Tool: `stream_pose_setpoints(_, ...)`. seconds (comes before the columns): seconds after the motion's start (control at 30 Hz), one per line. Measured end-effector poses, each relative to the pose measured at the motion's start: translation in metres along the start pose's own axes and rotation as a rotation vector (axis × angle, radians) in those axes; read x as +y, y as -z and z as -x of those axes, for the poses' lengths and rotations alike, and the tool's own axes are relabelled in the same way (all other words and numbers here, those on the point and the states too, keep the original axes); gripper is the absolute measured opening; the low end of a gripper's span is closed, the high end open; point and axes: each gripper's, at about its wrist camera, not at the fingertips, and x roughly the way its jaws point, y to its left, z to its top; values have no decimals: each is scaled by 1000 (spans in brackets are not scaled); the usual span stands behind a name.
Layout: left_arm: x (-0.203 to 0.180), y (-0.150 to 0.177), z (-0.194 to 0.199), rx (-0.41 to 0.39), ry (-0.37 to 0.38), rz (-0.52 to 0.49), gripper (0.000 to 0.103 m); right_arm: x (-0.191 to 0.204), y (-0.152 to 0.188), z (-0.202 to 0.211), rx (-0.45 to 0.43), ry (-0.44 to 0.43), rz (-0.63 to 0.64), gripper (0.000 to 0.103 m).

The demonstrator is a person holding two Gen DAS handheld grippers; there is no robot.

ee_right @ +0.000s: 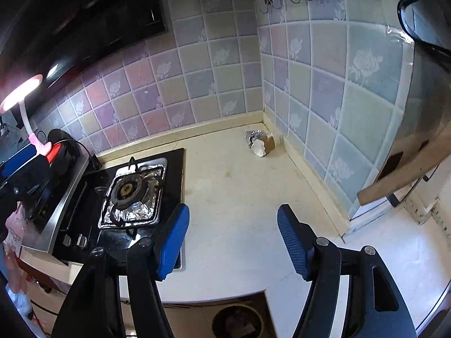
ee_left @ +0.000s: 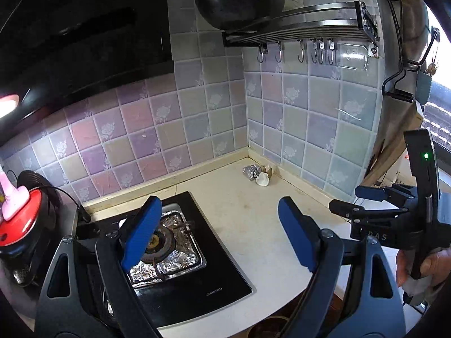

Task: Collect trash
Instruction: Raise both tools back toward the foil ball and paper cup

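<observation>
Two grippers up, nothing collected yet. Broad cream bench running into the tiled corner; black glass gas hob with a foil-lined burner on its left side; dark round bin peeking out below the front edge, likely where the trash ends up.

Far back in the corner, well apart from both grippers: small cluster of trash — crumpled silver foil ball, torn brown cardboard piece, crumpled white paper wad — touching one another, near the wall skirting.

Step in hand, by the look of it: reach for that cluster. Best done with a long forward reach over bare bench, well right of the burner grate. Worth lowering close to the surface and straddling one piece at a time, white wad first since nearest. Squeeze gently; light, crushable stuff, prone to skating away into the wall if nudged. Cardboard may need a grip across its edge rather than its flat face.

Right gripper: blue pads spread wide, empty, touching nothing, hovering over the front of the bench. Left gripper: likewise wide apart, empty, left pad above the hob, right pad above bare bench.
</observation>
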Motion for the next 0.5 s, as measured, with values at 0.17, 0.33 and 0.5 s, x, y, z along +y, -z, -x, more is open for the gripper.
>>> stream_pose_setpoints(0.17,-12,-23,-9,-38,-30,-81,83,-7,-34,-10,-17,-6,-37,66)
stream_pose_setpoints(0.33,-25,-44,-37,-37,-6,-122,83,-9,-61,-30,-17,7,-50,67)
stream_pose_setpoints(0.5,-24,-65,-90,9,42,-111,83,-12,-83,-65,-6,40,-59,67)
